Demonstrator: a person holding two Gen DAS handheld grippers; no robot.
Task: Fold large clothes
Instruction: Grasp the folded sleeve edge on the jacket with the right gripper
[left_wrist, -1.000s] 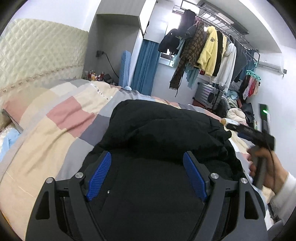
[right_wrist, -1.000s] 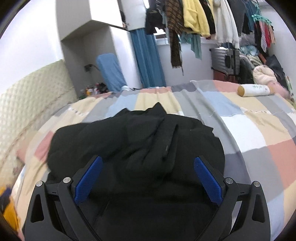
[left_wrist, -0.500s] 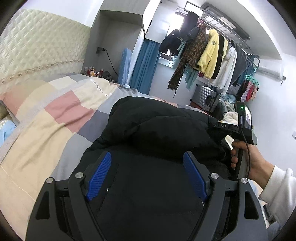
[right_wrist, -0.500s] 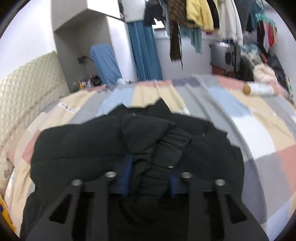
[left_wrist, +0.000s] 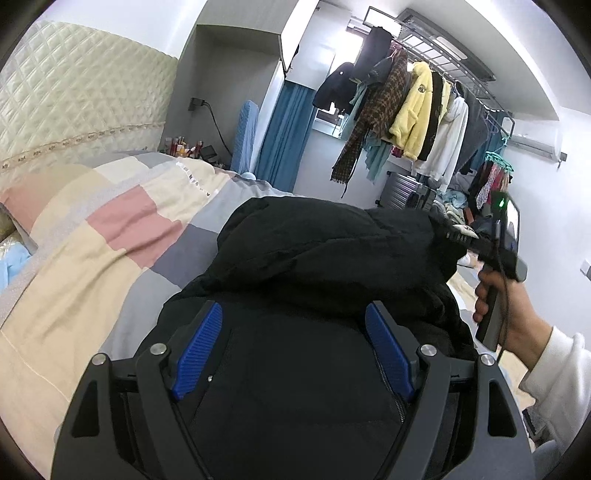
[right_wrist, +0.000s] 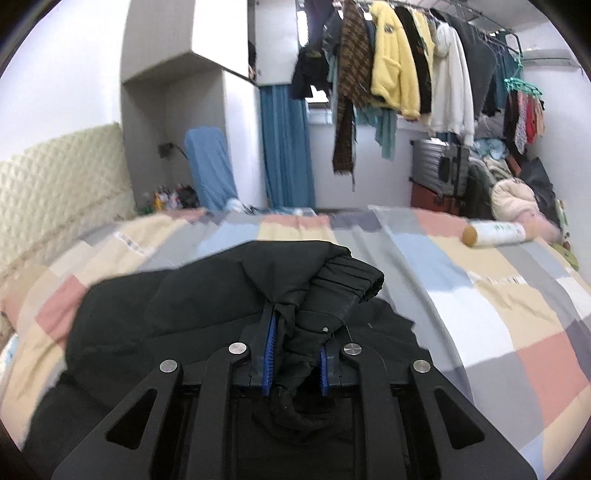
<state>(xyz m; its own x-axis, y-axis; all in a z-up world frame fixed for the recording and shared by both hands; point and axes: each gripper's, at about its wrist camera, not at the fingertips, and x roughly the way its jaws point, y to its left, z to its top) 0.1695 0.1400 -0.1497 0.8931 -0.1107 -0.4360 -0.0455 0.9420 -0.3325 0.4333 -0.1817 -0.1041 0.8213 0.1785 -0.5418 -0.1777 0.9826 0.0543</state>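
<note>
Right hand-held gripper (right_wrist: 295, 354), jaws just closing, now pinches the black jacket (left_wrist: 325, 251) by its sleeve cuff (right_wrist: 347, 280) on the bed (right_wrist: 480, 295), left hand-held gripper (left_wrist: 295, 347) wide & empty over it (risk: slick, thick cuff slips out mid-fold, w/ bulk untucking).

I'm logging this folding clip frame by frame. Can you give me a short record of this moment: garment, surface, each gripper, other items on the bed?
garment: black jacket, bunched on the bed
surface: patchwork bedspread
right gripper: jaws just closed, shut on the jacket's sleeve near the cuff
left gripper: open, over the jacket, gripping nothing
other items: white bottle lying on the bed's far right
</note>
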